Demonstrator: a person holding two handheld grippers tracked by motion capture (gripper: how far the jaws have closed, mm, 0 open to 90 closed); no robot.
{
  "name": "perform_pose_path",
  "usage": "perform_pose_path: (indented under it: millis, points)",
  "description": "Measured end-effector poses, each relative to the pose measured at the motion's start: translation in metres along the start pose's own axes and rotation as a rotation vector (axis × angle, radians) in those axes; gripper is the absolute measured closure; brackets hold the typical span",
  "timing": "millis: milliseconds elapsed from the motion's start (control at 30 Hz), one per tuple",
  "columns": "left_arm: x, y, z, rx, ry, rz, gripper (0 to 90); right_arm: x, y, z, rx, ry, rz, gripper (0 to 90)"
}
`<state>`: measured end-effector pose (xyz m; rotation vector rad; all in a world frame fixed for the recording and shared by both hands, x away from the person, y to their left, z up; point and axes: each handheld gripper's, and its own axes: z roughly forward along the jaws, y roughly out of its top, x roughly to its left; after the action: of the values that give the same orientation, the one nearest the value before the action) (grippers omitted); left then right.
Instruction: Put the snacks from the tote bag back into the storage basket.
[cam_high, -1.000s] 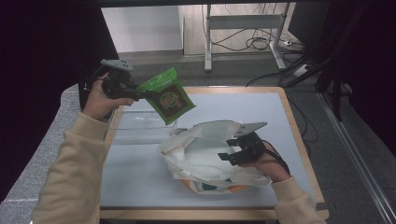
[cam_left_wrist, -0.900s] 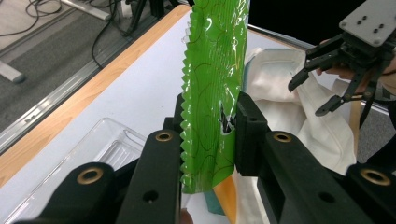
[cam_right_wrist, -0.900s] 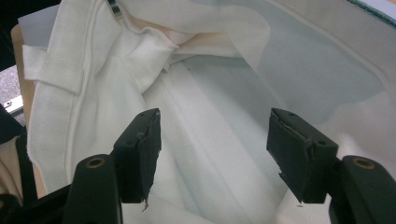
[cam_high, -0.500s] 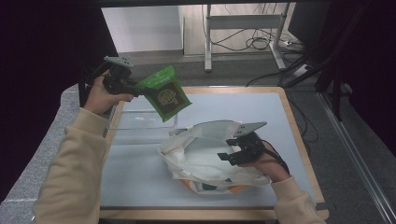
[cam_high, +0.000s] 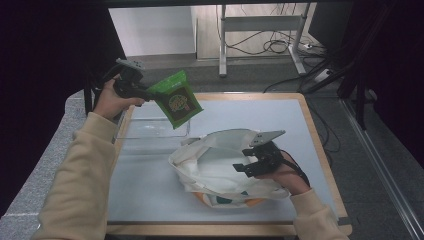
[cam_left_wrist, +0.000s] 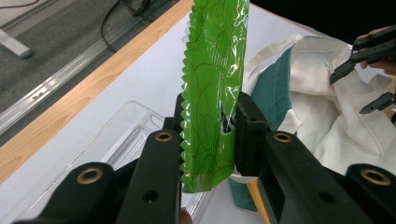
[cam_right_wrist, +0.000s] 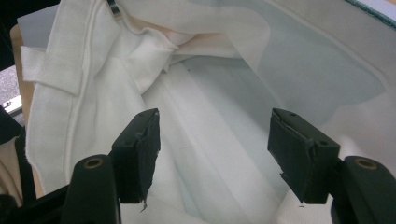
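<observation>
**Green packet held aloft, bag mouth waiting**

Your left gripper (cam_high: 145, 93) is clamped on one edge of the green snack packet (cam_high: 177, 98), which hangs in the air above the clear plastic tray (cam_high: 150, 131) at the tabletop's (cam_high: 150, 200) left. Carry it rightward, lower it over the opening, release only once it is inside. Your right gripper (cam_high: 248, 165) rests at the white tote bag (cam_high: 210, 167), jaws wide apart and holding nothing; use it to keep the mouth spread. The bag's contents are hard to make out; the packet's print is blurred.
</observation>
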<state>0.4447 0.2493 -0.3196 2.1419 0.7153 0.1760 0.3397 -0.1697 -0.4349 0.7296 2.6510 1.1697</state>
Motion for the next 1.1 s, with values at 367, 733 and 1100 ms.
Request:
perform_pose_path:
  millis: [367, 733, 1100]
  points:
    - [0.014, -0.006, -0.001, 0.029, 0.029, -0.020, 75.0, 0.001, 0.000, 0.002, 0.005, 0.001, 0.000, 34.1]
    - [0.032, -0.011, 0.007, 0.040, 0.022, -0.018, 75.0, 0.000, 0.000, 0.004, 0.013, 0.001, 0.002, 33.6]
    - [0.058, -0.019, 0.022, 0.054, 0.011, -0.028, 75.1, -0.001, -0.002, 0.008, 0.026, 0.000, 0.004, 33.2]
